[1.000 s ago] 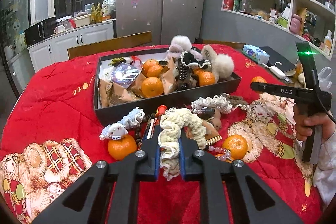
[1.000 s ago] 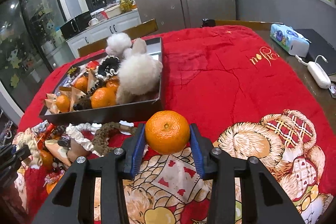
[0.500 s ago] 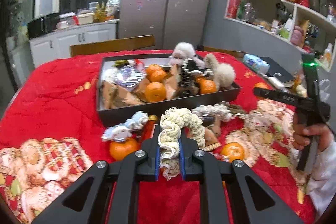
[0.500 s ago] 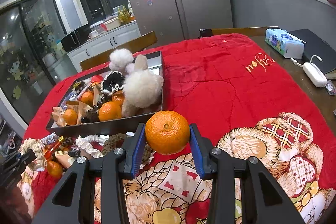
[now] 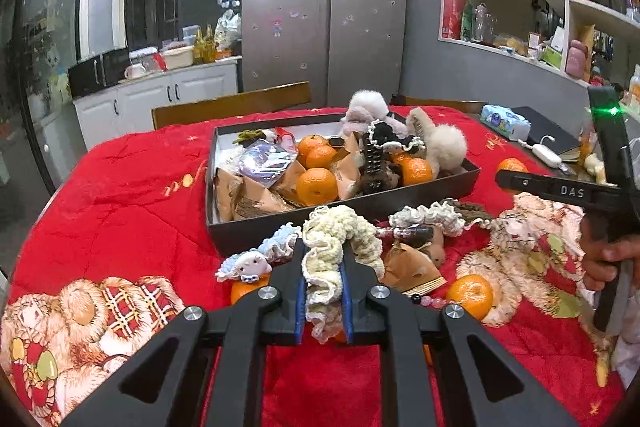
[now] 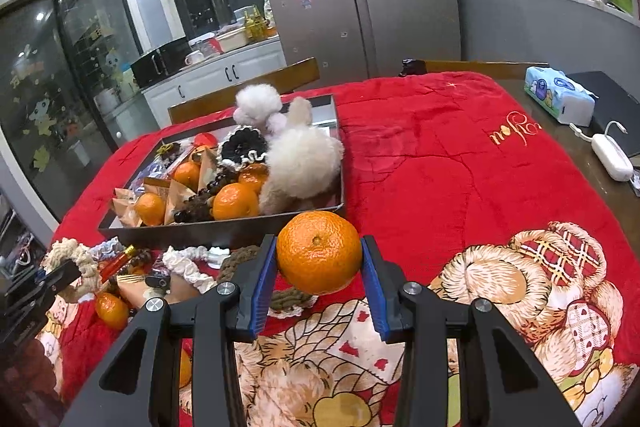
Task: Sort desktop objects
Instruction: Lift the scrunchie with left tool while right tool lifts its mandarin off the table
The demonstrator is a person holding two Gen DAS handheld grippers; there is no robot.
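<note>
My left gripper (image 5: 323, 267) is shut on a cream crocheted scrunchie (image 5: 332, 243) and holds it above the red cloth, just in front of the dark tray (image 5: 256, 233). My right gripper (image 6: 318, 259) is shut on a tangerine (image 6: 319, 251), held above the cloth near the tray's front right corner (image 6: 340, 205). The tray holds tangerines (image 5: 316, 185), snack packets, hair clips and fluffy pompoms (image 5: 446, 143). The right gripper also shows at the right of the left wrist view (image 5: 560, 191).
Loose on the cloth before the tray: a blue scrunchie with a pig charm (image 5: 250, 261), a white scrunchie (image 5: 430, 215), a snack packet (image 5: 412, 269), tangerines (image 5: 470, 295) and a red lighter (image 6: 118, 261). A tissue pack (image 6: 560, 101) and charger (image 6: 612, 157) lie at the table's right.
Both grippers have risen with their loads; the table and tray sit lower and farther in both views. The grips are unchanged.
</note>
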